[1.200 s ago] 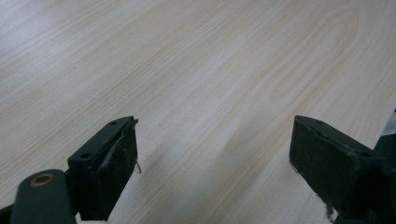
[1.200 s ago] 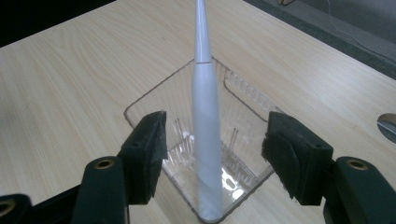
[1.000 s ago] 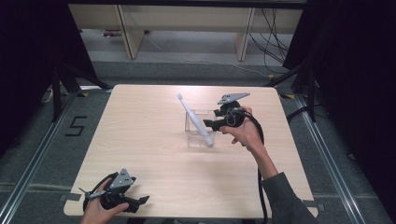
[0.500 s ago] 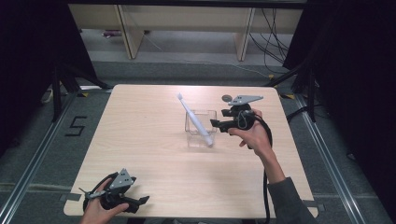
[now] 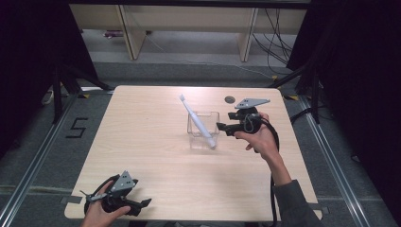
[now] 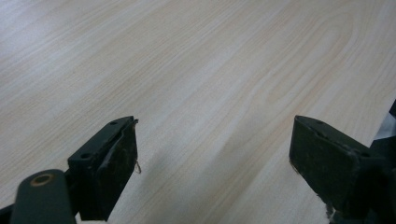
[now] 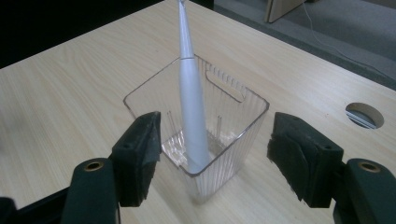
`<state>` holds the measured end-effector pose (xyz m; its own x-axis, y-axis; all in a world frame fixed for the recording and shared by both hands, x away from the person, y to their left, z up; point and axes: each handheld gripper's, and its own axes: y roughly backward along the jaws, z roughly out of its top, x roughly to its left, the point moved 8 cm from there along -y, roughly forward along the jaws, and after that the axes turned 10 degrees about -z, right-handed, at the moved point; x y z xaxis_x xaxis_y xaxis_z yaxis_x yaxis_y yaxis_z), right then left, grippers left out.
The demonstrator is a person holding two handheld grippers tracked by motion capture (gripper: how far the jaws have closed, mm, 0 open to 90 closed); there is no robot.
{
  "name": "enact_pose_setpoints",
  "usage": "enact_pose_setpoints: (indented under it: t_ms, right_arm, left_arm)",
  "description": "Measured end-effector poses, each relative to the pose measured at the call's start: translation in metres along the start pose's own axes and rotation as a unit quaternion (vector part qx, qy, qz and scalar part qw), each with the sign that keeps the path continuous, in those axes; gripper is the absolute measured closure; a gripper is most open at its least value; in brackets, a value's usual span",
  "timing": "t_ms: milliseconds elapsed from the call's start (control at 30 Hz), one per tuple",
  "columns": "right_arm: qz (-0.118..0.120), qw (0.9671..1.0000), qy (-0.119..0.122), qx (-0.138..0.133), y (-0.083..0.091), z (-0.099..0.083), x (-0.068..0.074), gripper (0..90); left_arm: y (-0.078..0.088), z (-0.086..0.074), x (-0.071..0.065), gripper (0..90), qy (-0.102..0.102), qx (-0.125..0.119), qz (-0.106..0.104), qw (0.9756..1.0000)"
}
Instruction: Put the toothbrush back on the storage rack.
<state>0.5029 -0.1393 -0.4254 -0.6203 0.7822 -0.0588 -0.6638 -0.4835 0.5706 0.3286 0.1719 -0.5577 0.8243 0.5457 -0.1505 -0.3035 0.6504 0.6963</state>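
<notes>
Pale wood grain covers the table [image 5: 156, 142], which stands on a grey floor with dark curtains at both sides and shelving behind. Near the middle of the table sits a clear plastic container [image 5: 203, 130], ribbed on its walls, and a white electric toothbrush [image 5: 196, 120] stands in it, leaning so its head tips out over the far-left rim. The right gripper [image 5: 221, 127] is held level just beside the container's right wall; its jaws are spread wide with nothing pressed between them, the container [image 7: 196, 135] and toothbrush [image 7: 191, 107] just ahead of them. The left gripper [image 5: 144, 203] rests at the near-left edge, jaws parted over bare wood.
</notes>
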Motion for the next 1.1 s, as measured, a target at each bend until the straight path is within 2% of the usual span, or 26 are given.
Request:
enact_pose_setpoints:
  t_ms: [33,67,267,333,433,533,567,667,700,733,767,867,900,1033,1067,1100]
  right_arm:
    - [0.000,1.0000,0.001,-0.001,0.001,0.000,0.000,34.1]
    - [0.002,0.9999,-0.010,-0.005,0.002,0.000,0.001,33.7]
    - [-0.003,1.0000,0.003,-0.001,0.006,-0.004,-0.002,31.8]
    - [-0.002,1.0000,0.000,-0.006,0.005,-0.005,-0.002,31.4]
    - [-0.011,0.9999,-0.002,0.006,0.008,-0.010,-0.005,29.5]
    - [-0.007,1.0000,0.000,0.004,0.008,-0.012,-0.005,29.3]
    - [-0.007,0.9999,-0.010,0.002,0.008,-0.013,-0.003,28.9]
    - [-0.007,0.9999,-0.013,0.007,0.010,-0.014,-0.003,28.3]
    - [-0.011,0.9999,-0.001,0.001,0.009,-0.014,-0.005,28.0]
    - [-0.011,0.9999,0.001,0.007,0.010,-0.015,-0.005,27.9]
    - [-0.012,0.9999,-0.008,0.004,0.009,-0.015,-0.003,27.8]
    - [-0.006,1.0000,0.001,0.003,0.009,-0.017,-0.002,27.5]
    - [-0.005,0.9999,-0.005,0.010,0.011,-0.019,0.000,27.3]
    - [-0.009,0.9999,0.006,0.010,0.011,-0.020,0.001,26.9]
    - [-0.011,0.9999,0.004,0.005,0.010,-0.021,0.002,26.7]
    - [-0.007,0.9999,-0.001,0.013,0.011,-0.022,0.004,26.5]
  left_arm:
    - [0.000,0.000,-0.001,15.0,0.000,0.000,-0.001,1.0000]
    - [0.000,0.000,-0.001,15.0,0.001,-0.001,-0.001,1.0000]
    - [0.000,0.000,0.000,15.0,0.002,-0.001,0.002,1.0000]
    - [0.000,0.000,0.000,15.0,0.000,0.000,0.000,1.0000]
    - [0.000,0.000,0.000,15.0,0.000,0.001,0.002,1.0000]
    - [0.000,0.000,0.000,15.0,0.000,0.001,0.003,1.0000]
    - [0.000,-0.001,0.000,15.0,0.001,0.000,0.003,1.0000]
    - [0.000,-0.001,0.001,14.9,-0.003,0.008,0.004,1.0000]
    - [-0.001,-0.001,0.000,14.9,0.002,0.002,0.002,1.0000]
    - [-0.001,-0.001,-0.001,15.0,0.001,0.002,-0.001,1.0000]
    - [-0.001,-0.001,0.000,14.9,-0.001,0.002,0.002,1.0000]
    - [0.000,-0.001,0.000,14.9,0.001,0.001,0.003,1.0000]
    - [0.000,-0.001,0.000,15.0,0.001,0.001,0.004,1.0000]
    - [0.000,-0.001,-0.001,15.0,0.005,0.001,0.003,1.0000]
    - [0.000,-0.001,-0.001,15.0,0.003,0.001,0.003,1.0000]
    - [-0.001,-0.001,-0.001,15.0,0.007,-0.002,0.002,1.0000]
